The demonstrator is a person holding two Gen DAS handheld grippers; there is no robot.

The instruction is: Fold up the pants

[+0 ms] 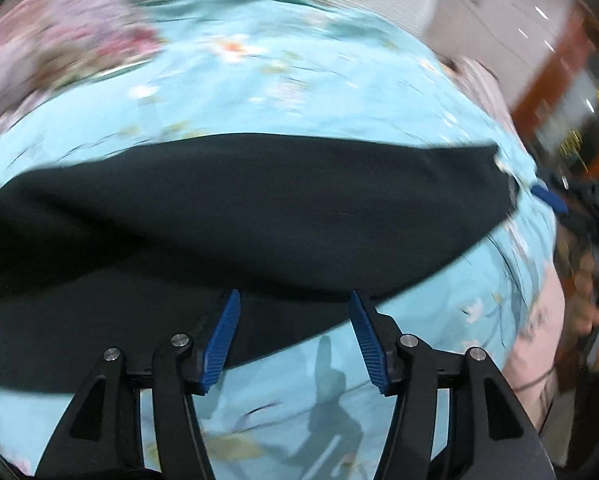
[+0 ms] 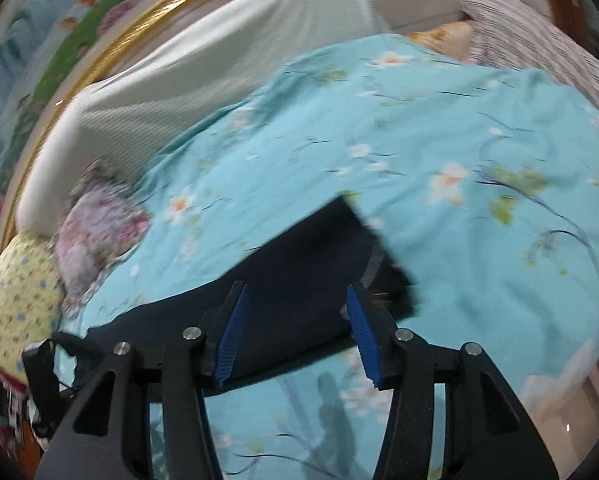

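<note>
Looking down both wrist views, we see dark pants (image 1: 259, 216) lying across a light blue flowered bedsheet (image 1: 299, 92), filling the middle of each frame. Our left hand-held gripper (image 1: 295, 300) and right hand-held gripper (image 2: 295, 294) both have jaws spread, gripping nothing, tips over the pants' near edge.

A turquoise floral bedsheet (image 2: 439, 152) — white ribbed pillow (image 2: 203, 72) behind it, yellow dotted cushion (image 2: 15, 300) at left.
</note>
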